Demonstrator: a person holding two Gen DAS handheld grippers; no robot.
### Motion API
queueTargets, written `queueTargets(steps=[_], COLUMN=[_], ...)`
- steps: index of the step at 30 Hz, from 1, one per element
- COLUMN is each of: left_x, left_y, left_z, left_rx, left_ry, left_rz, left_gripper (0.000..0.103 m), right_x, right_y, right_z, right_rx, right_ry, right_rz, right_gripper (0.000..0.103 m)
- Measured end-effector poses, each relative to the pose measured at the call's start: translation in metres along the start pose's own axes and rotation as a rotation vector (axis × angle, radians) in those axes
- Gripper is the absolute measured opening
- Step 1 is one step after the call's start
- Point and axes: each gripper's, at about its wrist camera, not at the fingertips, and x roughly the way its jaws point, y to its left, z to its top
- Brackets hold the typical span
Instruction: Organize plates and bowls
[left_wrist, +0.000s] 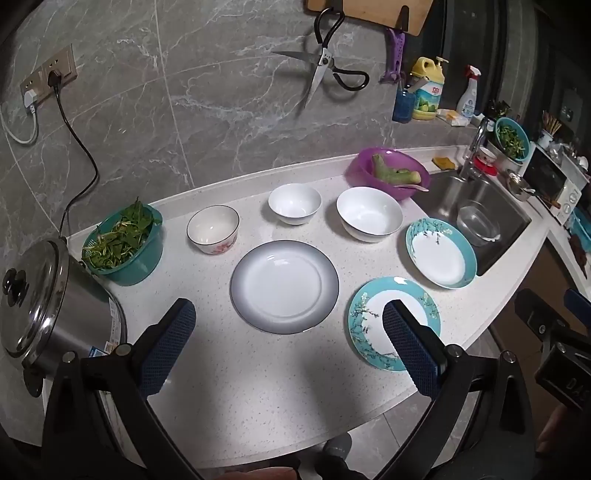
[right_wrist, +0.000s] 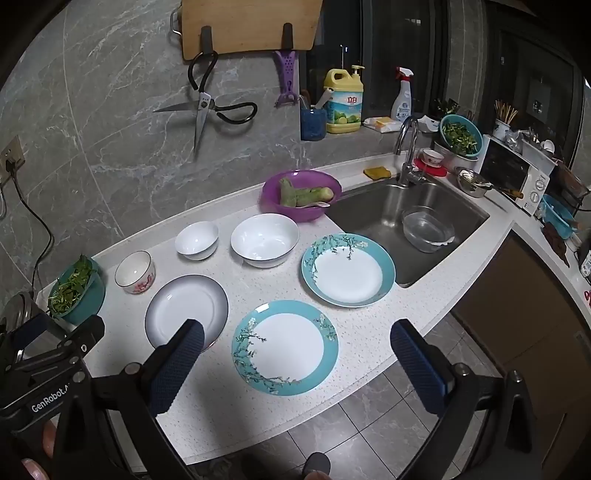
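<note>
Both my grippers hang released over the counter edge. My left gripper (left_wrist: 288, 330) has one finger (left_wrist: 410, 343) hiding part of the near teal plate (left_wrist: 364, 314); my right gripper (right_wrist: 295, 347) frames it, clipping the grey-rimmed plate (right_wrist: 184, 306). Beyond: second teal plate (right_wrist: 347, 269), three bowls, purple basin (right_wrist: 299, 194), sink (right_wrist: 406, 221).

Plates (right_wrist: 285, 346) and bowls (right_wrist: 264, 240) on counter (right_wrist: 369, 354)
</note>
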Motion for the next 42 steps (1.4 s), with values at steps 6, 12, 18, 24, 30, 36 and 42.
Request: queueTargets(steps=[6,12,18,24,30,36,42], left_x=[0.003,0.003,0.011,0.014,0.018,0.019,0.023], left_y=[0.008,0.003,-0.004,-0.004,-0.004,-0.004,-0.002], left_z=[-0.010,-0.004,-0.003,-0.002,0.000,0.000,0.000], left_rx=[0.005,0.007,0.007,0.005,0.005,0.004,0.003], left_ry=[-0.002,0.010,0.023,0.025,0.032,0.033,0.035], left_rz=[-0.006,0.009,0.012,0.012,0.014,0.013,0.014], left_gripper=[0.103,0.103,0.103,0.103,0.103,0.103,0.103], right_x=[0.001,0.004,0.003,0.006,0.008,0.008,0.008], right_y=[0.001,0.003,0.001,0.001,0.001,0.002,0.002], right_z=[-0.001,0.000,0.000,0.003,0.004,0.004,0.004], right_rx=[-0.001,-0.005,-0.007,-0.007,-0.008,-0.009,-0.010], right_ry=[-0.004,0.004,0.003,0.008,0.010,0.013,0.014], right_rz=[0.000,-0.006,-0.003,-0.008,-0.009,-0.009,-0.011], right_gripper=[0.103,0.103,0.103,0.103,0.103,0.103,0.103])
